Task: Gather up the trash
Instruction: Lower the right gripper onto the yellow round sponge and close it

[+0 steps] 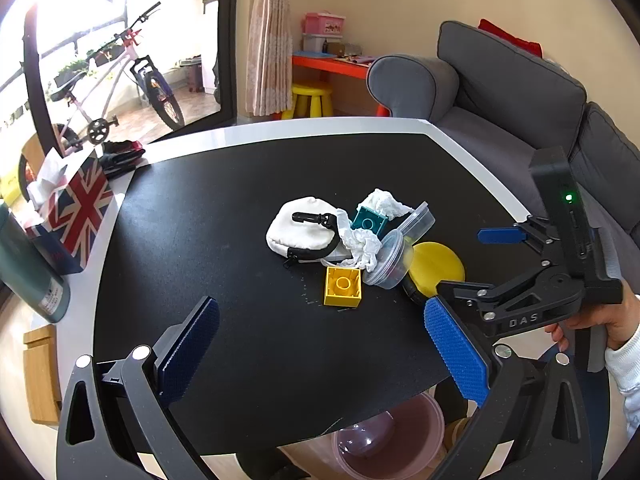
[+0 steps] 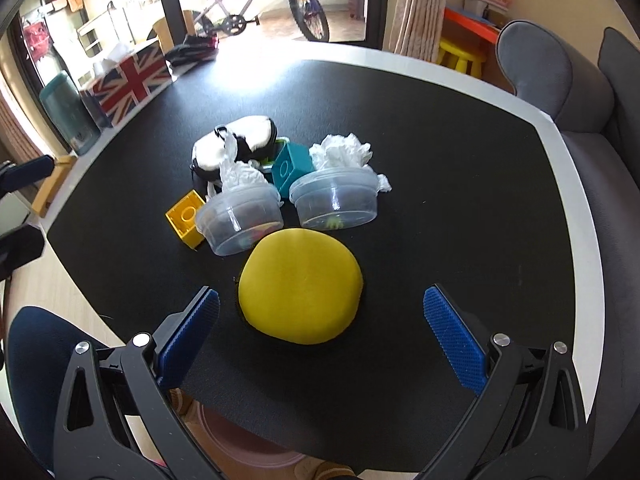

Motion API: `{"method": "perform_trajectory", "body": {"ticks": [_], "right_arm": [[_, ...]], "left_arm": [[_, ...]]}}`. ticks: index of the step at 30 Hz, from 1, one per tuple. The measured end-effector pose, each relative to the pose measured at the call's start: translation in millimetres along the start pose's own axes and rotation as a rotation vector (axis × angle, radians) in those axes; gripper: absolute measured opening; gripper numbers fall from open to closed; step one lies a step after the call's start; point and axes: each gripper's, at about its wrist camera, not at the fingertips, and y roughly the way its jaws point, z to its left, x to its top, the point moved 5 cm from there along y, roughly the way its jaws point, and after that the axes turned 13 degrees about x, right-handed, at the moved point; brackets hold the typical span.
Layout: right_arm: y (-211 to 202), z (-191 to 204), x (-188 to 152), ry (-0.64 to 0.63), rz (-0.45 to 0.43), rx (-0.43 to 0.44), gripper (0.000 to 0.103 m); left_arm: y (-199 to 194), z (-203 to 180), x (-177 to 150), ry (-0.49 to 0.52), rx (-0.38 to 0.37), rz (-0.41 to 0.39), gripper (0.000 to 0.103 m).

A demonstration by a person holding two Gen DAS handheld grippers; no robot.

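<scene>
Two clear tubs (image 2: 240, 216) stuffed with crumpled tissue (image 2: 340, 152) sit just behind the yellow case (image 2: 300, 284) on the tabletop (image 2: 460, 160). Only the left wrist view shows the pink bin (image 1: 388, 440) under the tabletop edge. Both the left gripper (image 1: 320, 344) and right gripper (image 2: 320, 336) fingers are spread, empty.

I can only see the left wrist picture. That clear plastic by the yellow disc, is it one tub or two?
Observer: Two. The first tub lies beside the yellow brick, and the second tub is to its right.
Visitor: Anything inside them?
Observer: The second tub holds a small greenish scrap.
Visitor: Where is the right tool aimed?
Observer: The right tool is open, and the yellow disc lies between its fingers, untouched.
</scene>
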Motion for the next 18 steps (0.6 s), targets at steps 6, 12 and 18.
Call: {"method": "perform_trajectory", "body": {"ticks": [6, 12, 18], "right_arm": [[19, -1, 0, 0.007, 0.039, 0.01, 0.1], [29, -2, 1, 0.012, 0.043, 0.022, 0.095], [33, 0, 2, 0.012, 0.051, 0.026, 0.08]], "left_arm": [[6, 0, -3, 0.004, -0.002, 0.012, 0.098], [12, -2, -5, 0.007, -0.008, 0.023, 0.098], [15, -4, -6, 0.011, -0.012, 0.03, 0.098]]}}
